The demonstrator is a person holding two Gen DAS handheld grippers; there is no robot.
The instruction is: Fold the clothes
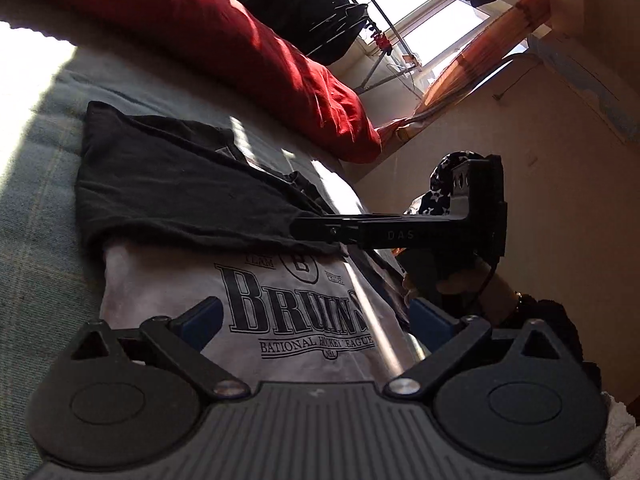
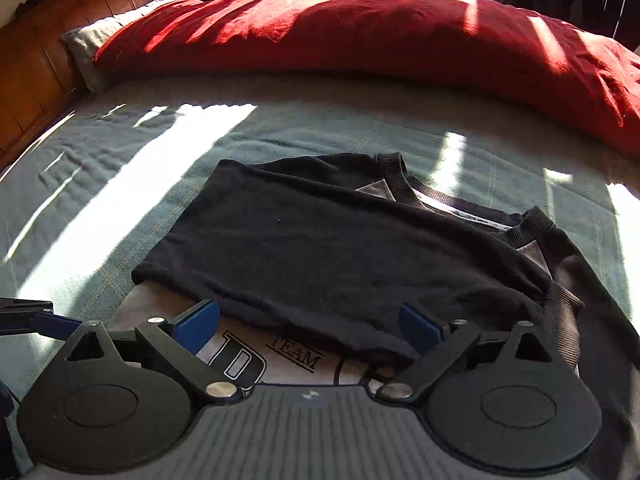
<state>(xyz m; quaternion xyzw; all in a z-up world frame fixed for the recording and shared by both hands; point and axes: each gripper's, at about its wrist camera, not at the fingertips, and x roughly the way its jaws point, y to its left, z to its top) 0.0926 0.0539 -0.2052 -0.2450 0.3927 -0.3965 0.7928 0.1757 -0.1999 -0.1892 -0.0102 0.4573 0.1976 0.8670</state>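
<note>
**Inspector:** Starting with the left wrist view. What is the left gripper [image 1: 316,320] doing?

**Assistant:** It is hovering with its jaws spread wide and carrying nothing. The shirt [image 1: 192,300] is lying flat on the bed blanket [image 1: 40,200], directly ahead of it and just below. The chest print is facing this gripper and reading upright, so I am judging the hem end to be nearest and the collar farthest.

**Inspector:** And the black sleeve [image 1: 180,196]?

**Assistant:** It is lying folded across the chest. Its long axis is running left to right, just beyond the print. The right gripper [image 1: 308,230] is coming in from the right, with its tips meeting the sleeve's near right edge.

**Inspector:** Moving to the right wrist view.

**Assistant:** The right gripper's jaws are standing wide apart here too, clamping nothing. The sleeve's near edge is lying between the two fingers, with the print showing beneath. The collar [image 2: 400,160] is sitting far and to the right. The red duvet [image 2: 360,32] is lying beyond, well apart.

**Inspector:** Nearer hand?

**Assistant:** I am judging the right nearer the sleeve and the left nearer the hem.
</note>
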